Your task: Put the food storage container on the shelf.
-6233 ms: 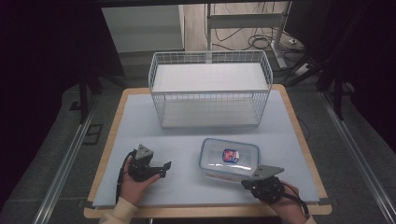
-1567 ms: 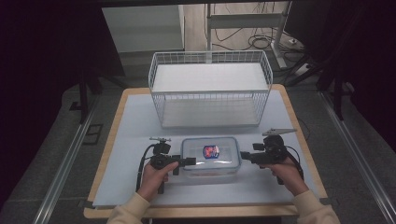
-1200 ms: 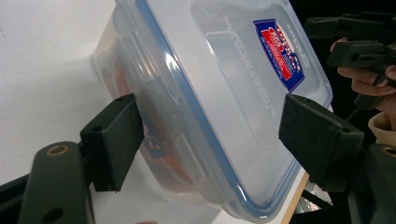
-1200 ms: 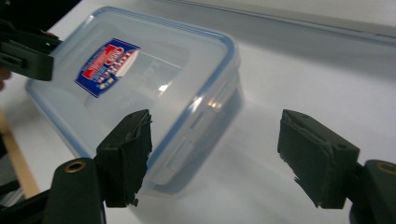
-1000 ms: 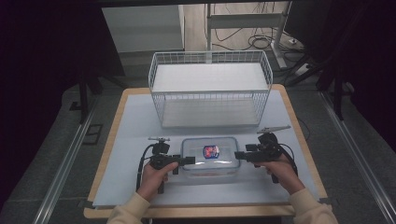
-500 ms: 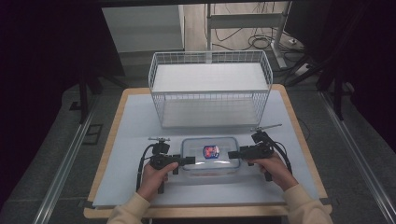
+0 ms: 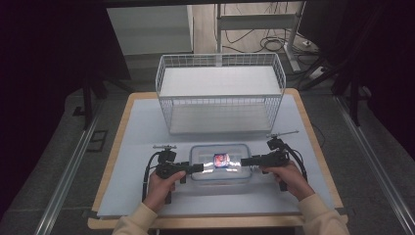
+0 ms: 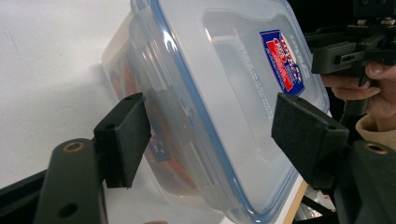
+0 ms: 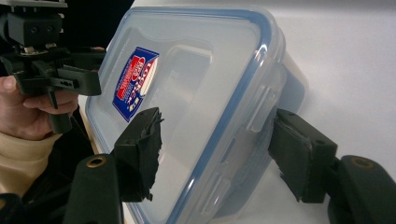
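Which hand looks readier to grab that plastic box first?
Left, probably. The left tool has one pad against the box's end; the right tool straddles the opposite end with both pads apart from it.

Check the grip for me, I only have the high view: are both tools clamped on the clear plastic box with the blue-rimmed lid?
Observer: In the left gripper view the left tool straddles one end of the clear plastic box, jaws just closing, gap visible at the lid-side pad.
Operator: Right one?
Observer: Right gripper view: the right tool straddles the other end over a latch flap, jaws also just closing, apparently not clamped.
Operator: Contents?
Observer: Something red-orange shows through the side wall.
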A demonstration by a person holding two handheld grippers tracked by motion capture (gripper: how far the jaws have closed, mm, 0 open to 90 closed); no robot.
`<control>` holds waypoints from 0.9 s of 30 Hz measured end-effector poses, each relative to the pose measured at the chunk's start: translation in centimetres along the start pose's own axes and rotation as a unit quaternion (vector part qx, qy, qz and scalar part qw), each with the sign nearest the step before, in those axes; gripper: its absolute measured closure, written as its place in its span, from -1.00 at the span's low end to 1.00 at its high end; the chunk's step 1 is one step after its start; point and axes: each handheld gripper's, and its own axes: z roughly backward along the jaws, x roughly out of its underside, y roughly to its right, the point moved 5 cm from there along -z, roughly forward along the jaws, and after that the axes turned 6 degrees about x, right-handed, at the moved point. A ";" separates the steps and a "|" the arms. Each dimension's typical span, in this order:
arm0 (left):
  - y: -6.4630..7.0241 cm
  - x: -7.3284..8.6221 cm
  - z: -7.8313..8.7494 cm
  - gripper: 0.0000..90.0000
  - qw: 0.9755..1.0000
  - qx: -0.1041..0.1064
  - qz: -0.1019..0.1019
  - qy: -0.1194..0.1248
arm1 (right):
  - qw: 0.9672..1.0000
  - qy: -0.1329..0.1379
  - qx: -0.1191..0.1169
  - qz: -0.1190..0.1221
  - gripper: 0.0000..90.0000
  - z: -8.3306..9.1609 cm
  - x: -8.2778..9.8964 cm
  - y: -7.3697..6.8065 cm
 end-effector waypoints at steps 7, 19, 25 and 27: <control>0.4 0.3 0.4 -0.26 1.000 -0.003 -0.008 0.014 | 1.000 0.017 0.003 0.002 -0.11 0.5 0.4 -0.5; 1.2 0.9 0.9 -0.16 0.999 -0.009 -0.027 0.028 | 0.998 0.045 0.020 0.028 -0.04 1.4 1.5 -1.5; 1.5 1.1 1.2 -0.10 0.999 -0.008 -0.031 0.033 | 0.998 0.057 0.020 0.032 0.02 1.8 2.0 -1.8; 1.5 1.1 1.2 -0.09 0.999 -0.010 -0.032 0.036 | 0.998 0.060 0.016 0.027 0.05 1.9 2.2 -1.8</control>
